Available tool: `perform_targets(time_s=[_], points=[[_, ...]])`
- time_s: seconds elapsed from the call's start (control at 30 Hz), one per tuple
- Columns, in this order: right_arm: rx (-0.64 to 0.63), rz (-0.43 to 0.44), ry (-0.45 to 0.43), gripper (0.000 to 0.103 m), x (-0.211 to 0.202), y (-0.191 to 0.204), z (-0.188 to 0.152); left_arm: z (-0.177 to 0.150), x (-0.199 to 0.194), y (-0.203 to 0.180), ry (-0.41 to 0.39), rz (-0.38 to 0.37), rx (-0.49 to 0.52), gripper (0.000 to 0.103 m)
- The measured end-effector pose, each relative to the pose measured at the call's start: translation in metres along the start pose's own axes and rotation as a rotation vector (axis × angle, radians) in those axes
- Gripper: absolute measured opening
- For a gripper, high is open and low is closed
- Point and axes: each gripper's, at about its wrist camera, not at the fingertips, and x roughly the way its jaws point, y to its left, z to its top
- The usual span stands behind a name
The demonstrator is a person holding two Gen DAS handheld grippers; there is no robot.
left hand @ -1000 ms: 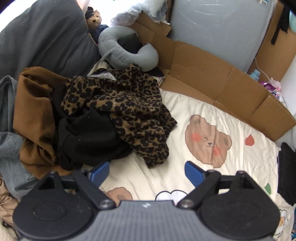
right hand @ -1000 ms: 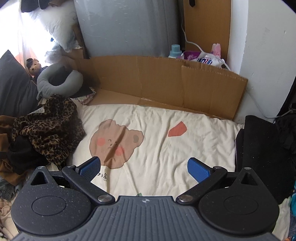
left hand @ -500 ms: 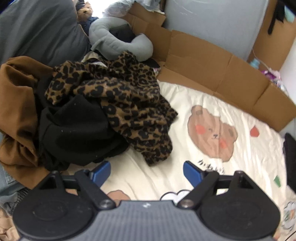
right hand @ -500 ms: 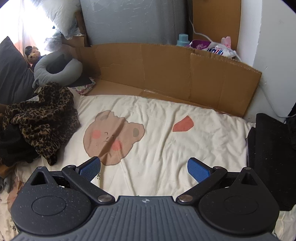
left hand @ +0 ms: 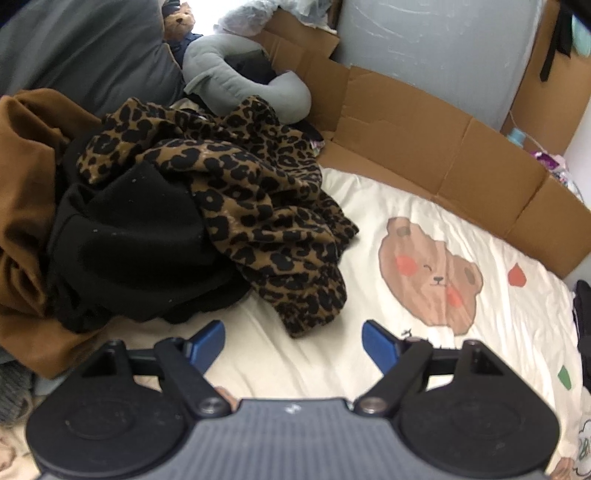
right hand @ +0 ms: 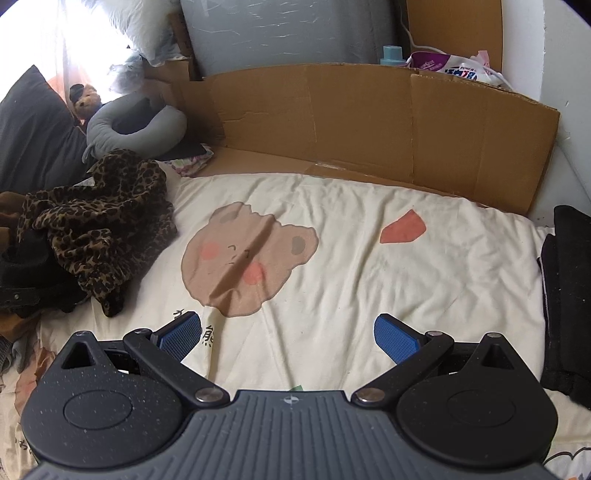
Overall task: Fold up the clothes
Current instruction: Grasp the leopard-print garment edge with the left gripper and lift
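A heap of clothes lies at the left of the bed: a leopard-print garment (left hand: 258, 206) on top, a black garment (left hand: 136, 251) under it and a brown one (left hand: 26, 192) at the far left. My left gripper (left hand: 293, 341) is open and empty, just in front of the leopard garment's lower edge. The leopard garment also shows in the right wrist view (right hand: 99, 225). My right gripper (right hand: 288, 334) is open and empty, above the cream bear-print sheet (right hand: 369, 280). A folded black garment (right hand: 569, 295) lies at the right edge.
Cardboard panels (right hand: 369, 122) stand along the far side of the bed. A grey neck pillow (left hand: 236, 81) and a teddy bear (left hand: 181, 22) lie behind the heap, next to a dark pillow (right hand: 29, 140). A bottle (right hand: 391, 55) and a bag (right hand: 458, 70) sit behind the cardboard.
My left gripper has moved closer to the clothes heap, which now fills more of its view. My right gripper has shifted forward and right over the sheet. Both stayed open.
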Motion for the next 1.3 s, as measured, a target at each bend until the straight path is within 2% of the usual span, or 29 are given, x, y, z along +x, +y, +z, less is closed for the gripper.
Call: perform_targets(time_s=[0.07, 0.13, 0.17, 0.37, 0.5, 0.67, 0.77, 0.83, 0.87, 0.9, 1.03, 1.3], points=[[0.004, 0.009, 0.005, 0.103, 0.004, 0.001, -0.004, -0.001, 0.01, 0.0, -0.017, -0.013, -0.006, 0.081], [0.0, 0.021, 0.012, 0.102, 0.005, 0.004, -0.007, -0.003, 0.021, 0.0, -0.015, -0.03, -0.013, 0.073], [-0.003, 0.032, 0.014, 0.102, 0.005, 0.005, -0.009, -0.003, 0.027, -0.001, -0.014, -0.037, -0.02, 0.072], [-0.01, 0.087, 0.046, 0.102, 0.009, 0.015, -0.021, 0.002, 0.06, 0.002, -0.024, -0.038, -0.072, 0.072], [-0.036, 0.103, 0.06, 0.102, 0.01, 0.022, -0.027, 0.012, 0.067, 0.009, -0.071, -0.035, -0.135, 0.072], [-0.014, 0.142, 0.081, 0.102, 0.012, 0.022, -0.031, 0.02, 0.084, 0.015, -0.065, -0.039, -0.154, 0.072], [0.017, 0.185, 0.087, 0.102, 0.013, 0.021, -0.033, 0.021, 0.093, 0.018, -0.066, -0.057, -0.183, 0.058], [0.021, 0.188, 0.099, 0.102, 0.015, 0.022, -0.033, 0.019, 0.099, 0.022, -0.07, -0.054, -0.216, 0.036], [0.021, 0.189, 0.099, 0.102, 0.016, 0.022, -0.033, 0.018, 0.102, 0.024, -0.072, -0.054, -0.236, 0.03], [0.021, 0.19, 0.099, 0.102, 0.016, 0.022, -0.033, 0.016, 0.104, 0.028, -0.074, -0.063, -0.277, 0.016], [0.019, 0.19, 0.101, 0.102, 0.016, 0.023, -0.034, 0.01, 0.103, 0.031, -0.089, -0.103, -0.345, 0.006], [0.028, 0.192, 0.076, 0.101, 0.013, 0.02, -0.032, -0.001, 0.086, 0.013, -0.076, -0.199, -0.346, 0.002]])
